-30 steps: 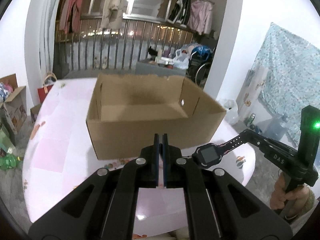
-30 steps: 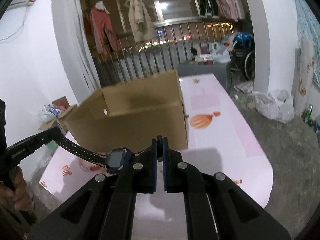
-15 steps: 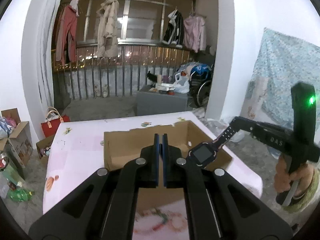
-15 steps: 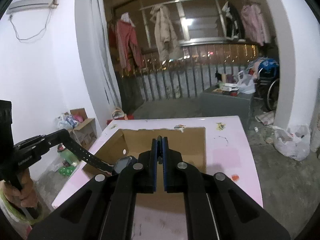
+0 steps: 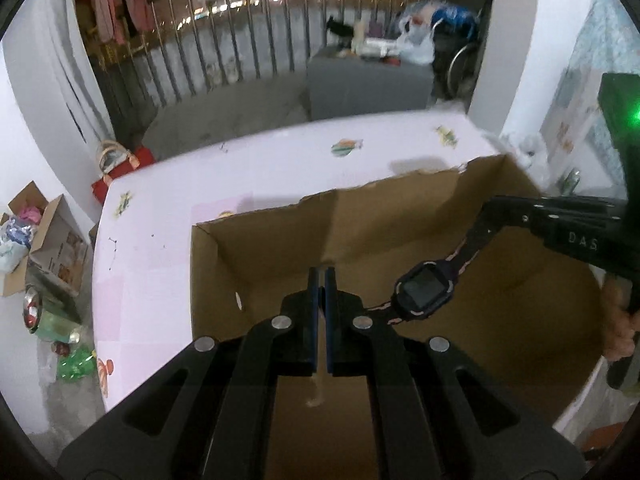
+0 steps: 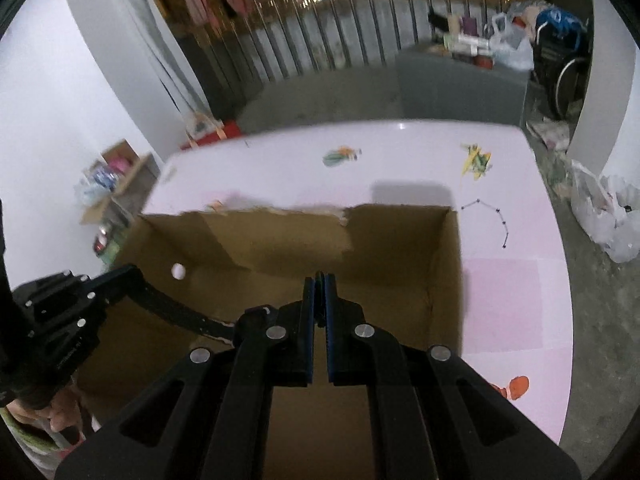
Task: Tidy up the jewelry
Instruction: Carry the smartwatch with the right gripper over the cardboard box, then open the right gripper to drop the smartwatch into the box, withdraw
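Watch [image 5: 425,289] hangs in the air above the open cardboard box [image 5: 256,256], slung between my two grippers by its dark strap. My left gripper [image 5: 319,276] is closed tight, and one strap end runs in toward its fingers from the right; the actual pinch is hidden behind them. My right gripper [image 5: 494,216], seen across the box in the left wrist view, is clamped on the other strap end, its jaws shut on it. In the right wrist view the right gripper [image 6: 319,280] shows shut with the strap passing behind its fingers out to the left gripper [image 6: 128,276]. The watch face tilts up, square and dark, over the box's bare brown floor. The box sits on a pale pink worktop [image 6: 400,152] printed with small coloured figures. Beyond the worktop stand a grey cabinet [image 5: 368,84] and a metal railing [image 5: 240,40] with clothes hanging.
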Demonstrator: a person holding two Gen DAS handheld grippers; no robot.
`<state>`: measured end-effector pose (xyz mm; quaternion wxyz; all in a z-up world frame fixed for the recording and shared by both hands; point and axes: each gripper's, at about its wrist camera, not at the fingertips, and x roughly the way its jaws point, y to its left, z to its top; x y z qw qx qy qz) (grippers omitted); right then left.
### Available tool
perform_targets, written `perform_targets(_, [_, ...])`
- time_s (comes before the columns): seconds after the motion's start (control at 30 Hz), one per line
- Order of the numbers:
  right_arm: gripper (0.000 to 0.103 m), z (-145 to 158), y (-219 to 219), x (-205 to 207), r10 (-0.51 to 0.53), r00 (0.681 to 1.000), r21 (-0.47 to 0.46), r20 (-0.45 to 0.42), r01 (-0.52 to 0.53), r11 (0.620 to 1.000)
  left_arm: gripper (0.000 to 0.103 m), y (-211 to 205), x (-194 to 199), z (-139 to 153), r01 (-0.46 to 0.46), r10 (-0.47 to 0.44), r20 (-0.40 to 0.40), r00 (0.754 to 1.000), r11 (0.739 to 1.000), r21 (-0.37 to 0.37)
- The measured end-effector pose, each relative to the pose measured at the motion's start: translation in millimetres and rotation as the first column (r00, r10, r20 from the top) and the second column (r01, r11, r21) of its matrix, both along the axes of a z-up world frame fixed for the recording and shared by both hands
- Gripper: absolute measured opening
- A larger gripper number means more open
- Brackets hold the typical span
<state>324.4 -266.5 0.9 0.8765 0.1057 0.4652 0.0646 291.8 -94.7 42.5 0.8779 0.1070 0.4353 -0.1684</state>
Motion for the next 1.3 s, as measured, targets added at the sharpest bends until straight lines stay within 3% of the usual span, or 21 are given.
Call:
perform_targets(0.17, [0.005, -4.5, -1.3, 11.3, -0.006, 0.999, -0.053, -0.048, 0.003, 0.999, 0.004, -5.5, 13.4, -14.3, -0.007, 0.010, -0.055, 0.998, 0.999, 0.053])
perform_targets(0.3, [0.006, -5.1, -7.5, 9.5, -0.023, 0.997, -0.027, -0.067, 0.021, 0.999, 0.025, -3.8, 16.6, -20.5, -0.025, 0.029, -0.065, 0.997, 0.998, 0.064])
perform_targets(0.4, [0.008, -0.6, -8.5, 6.5, -0.031, 0.998, -0.048, -0.045, 0.029, 0.998, 0.035, -0.6, 16.4, -18.7, -0.036, 0.039, -0.056, 0.998, 0.998, 0.055])
perform_targets(0.53, [0.023, 6.0, -11.4, -1.4, -0.050, 0.999, -0.071, -0.015, 0.049, 0.996, 0.045, 1.7, 11.1, -7.7, -0.049, 0.050, -0.019, 0.999, 0.998, 0.033])
perform_targets(0.6, [0.024, 11.5, -13.3, -7.6, -0.053, 0.999, -0.082, 0.008, 0.054, 0.995, 0.051, 4.3, 5.0, 0.8, -0.059, 0.059, 0.012, 0.998, 0.998, 0.016])
perform_targets(0.9, [0.029, 37.7, -17.8, -39.3, -0.051, 0.992, -0.108, 0.111, 0.063, 0.992, 0.052, 15.9, -31.6, 33.4, -0.062, 0.067, 0.116, 0.991, 0.997, -0.045])
perform_targets(1.17, [0.052, 66.7, -7.7, -99.9, -0.013, 0.961, -0.179, 0.275, 0.064, 0.982, 0.055, 33.5, -93.8, 68.6, -0.020, 0.050, 0.235, 0.971, 0.992, -0.128])
perform_targets(1.3, [0.057, 76.5, -0.9, -129.9, 0.006, 0.942, -0.202, 0.336, 0.066, 0.977, 0.055, 45.8, -127.7, 77.8, -0.008, 0.057, 0.274, 0.960, 0.984, -0.176])
